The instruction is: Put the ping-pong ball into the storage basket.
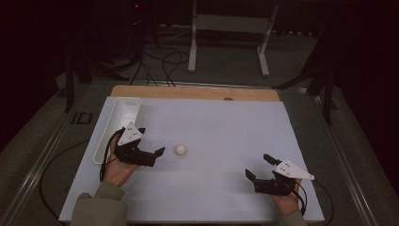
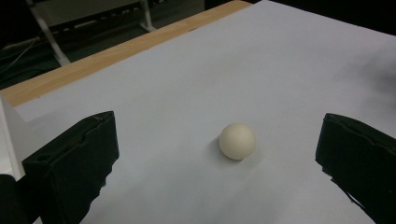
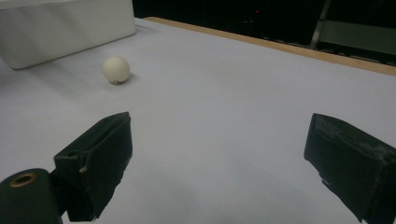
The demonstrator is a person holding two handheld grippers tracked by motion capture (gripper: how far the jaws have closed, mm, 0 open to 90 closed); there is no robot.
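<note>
High view, from the left: a long white tray (image 1: 104, 136) lies along the left edge of the pale sheet (image 1: 221, 127) that covers the table, with a strip of bare wood (image 1: 197, 92) showing along the sheet's far edge. Just beside the tray's near end sits the left gripper (image 1: 151, 144), held in the person's left hand (image 1: 117, 170), its grey three-cornered plate on top and its jaws spread wide and pointing to the right. A small white ball (image 1: 180, 149) rests on the sheet a little way ahead of those jaws, apart from both and in line with the gap between them. Well to the right and nearer the person, the right gripper (image 1: 259, 167) is held low over the sheet, its jaws also spread and holding nothing; the ball lies well ahead of them and off to their left.

Left gripper view: the two black jaws stand far apart at the bottom corners, and the ball (image 2: 237, 141) sits on the sheet ahead of them, within the gap but closer to the right-hand jaw, touching neither.

Right gripper view: the jaws are open just as wide over bare sheet, the ball (image 3: 116, 70) lies far ahead beyond the left-hand jaw, and the tray (image 3: 65, 28) stands just behind it
</note>
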